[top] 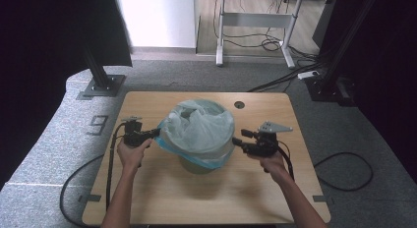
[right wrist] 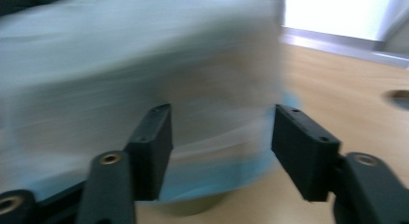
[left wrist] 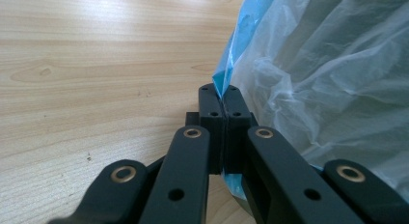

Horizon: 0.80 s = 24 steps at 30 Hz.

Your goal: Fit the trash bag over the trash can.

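A pale green bin (top: 199,165) stands in the middle of the wooden table (top: 162,198), lined with a translucent blue bag (top: 199,127) whose rim is folded over the outside. My left gripper (top: 155,133) is at the bin's left side, shut on the bag's blue edge. In the left gripper view the jaws (left wrist: 223,96) pinch that edge of the bag (left wrist: 328,79). My right gripper (top: 237,139) is just right of the bin with its jaws apart. In the blurred right gripper view the gripper (right wrist: 222,132) is open and faces the bag (right wrist: 120,64), with nothing between the pads.
A round cable hole (top: 239,104) sits in the tabletop behind the bin. Black cables (top: 344,171) trail from the grippers over the table edges onto the grey floor. A desk frame (top: 255,21) stands far behind.
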### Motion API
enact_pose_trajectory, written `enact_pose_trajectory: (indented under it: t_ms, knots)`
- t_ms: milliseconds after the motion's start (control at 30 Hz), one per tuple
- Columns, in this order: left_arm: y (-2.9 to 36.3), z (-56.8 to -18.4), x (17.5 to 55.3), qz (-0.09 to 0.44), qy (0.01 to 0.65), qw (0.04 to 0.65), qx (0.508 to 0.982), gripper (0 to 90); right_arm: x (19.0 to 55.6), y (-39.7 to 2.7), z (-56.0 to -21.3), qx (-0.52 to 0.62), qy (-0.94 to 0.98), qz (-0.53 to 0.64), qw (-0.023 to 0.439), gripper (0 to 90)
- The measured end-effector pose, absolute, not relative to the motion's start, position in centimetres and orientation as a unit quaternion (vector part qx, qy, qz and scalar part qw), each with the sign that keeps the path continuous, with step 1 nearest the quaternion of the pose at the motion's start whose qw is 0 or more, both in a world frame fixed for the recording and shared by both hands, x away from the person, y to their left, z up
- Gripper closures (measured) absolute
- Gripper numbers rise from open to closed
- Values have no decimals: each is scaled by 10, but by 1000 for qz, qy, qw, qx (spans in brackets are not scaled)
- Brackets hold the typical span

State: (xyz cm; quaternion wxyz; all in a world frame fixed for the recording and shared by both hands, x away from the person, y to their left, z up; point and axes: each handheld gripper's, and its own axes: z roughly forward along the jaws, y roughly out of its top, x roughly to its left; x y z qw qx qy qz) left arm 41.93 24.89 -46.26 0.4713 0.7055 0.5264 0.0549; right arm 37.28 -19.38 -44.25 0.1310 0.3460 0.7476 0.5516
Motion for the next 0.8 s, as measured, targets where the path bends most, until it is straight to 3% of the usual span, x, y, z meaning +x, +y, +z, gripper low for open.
enact_pose_trajectory:
  t_ms: [167,300,333,367,433,533,700,800]
  knots:
    - [248,-461,416,57,524,471,707,892,331,-167,-438,312,761,557,116,241]
    - [246,-460,415,57,523,473,707,892,324,-149,-439,314,764,549,126,231]
    - [246,-460,414,55,522,474,707,892,319,-139,-440,314,762,541,171,302]
    - [245,-461,413,55,521,475,708,891,316,-137,-441,313,758,540,186,376]
    - [245,-461,412,54,519,474,709,892,313,-136,-445,316,754,541,198,611]
    - [247,-464,412,50,520,477,707,892,310,-138,-450,310,752,546,203,852]
    - [248,-470,410,47,524,475,705,891,310,-141,-460,300,762,541,190,889]
    - [245,-478,409,44,526,467,710,892,315,-142,-485,308,782,516,165,889]
